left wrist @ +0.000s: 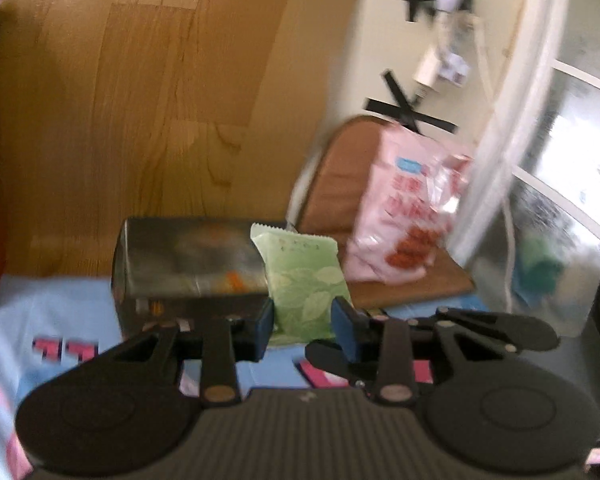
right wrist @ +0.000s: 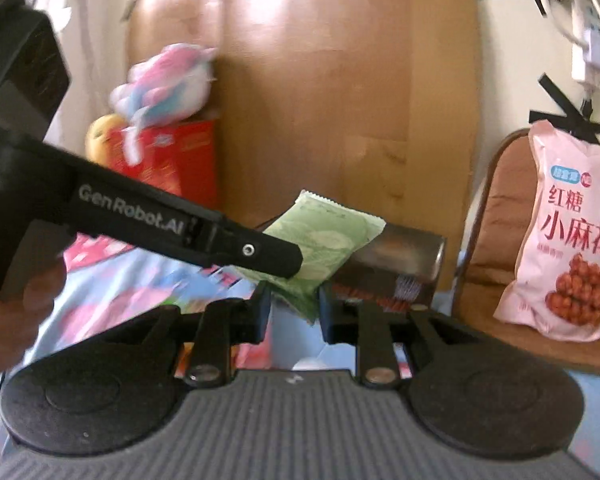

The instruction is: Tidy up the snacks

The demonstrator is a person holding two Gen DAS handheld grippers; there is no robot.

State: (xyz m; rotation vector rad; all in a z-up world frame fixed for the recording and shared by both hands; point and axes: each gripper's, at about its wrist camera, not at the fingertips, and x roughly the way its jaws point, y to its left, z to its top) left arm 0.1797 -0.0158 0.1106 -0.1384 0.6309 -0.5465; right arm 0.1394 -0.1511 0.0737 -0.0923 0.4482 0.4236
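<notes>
Green packet (left wrist: 306, 284) is pinched by left gripper (left wrist: 302, 322), lifted just beside the dark box (left wrist: 188, 264). Right gripper (right wrist: 294, 306) is partly open around its corner, gripping uncertain. Likely handover step; placement needed next.

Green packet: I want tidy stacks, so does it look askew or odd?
Yes. The green packet sits tilted, held up off the dark box by the left hand-held gripper, not lying flat with the other snacks.
</notes>
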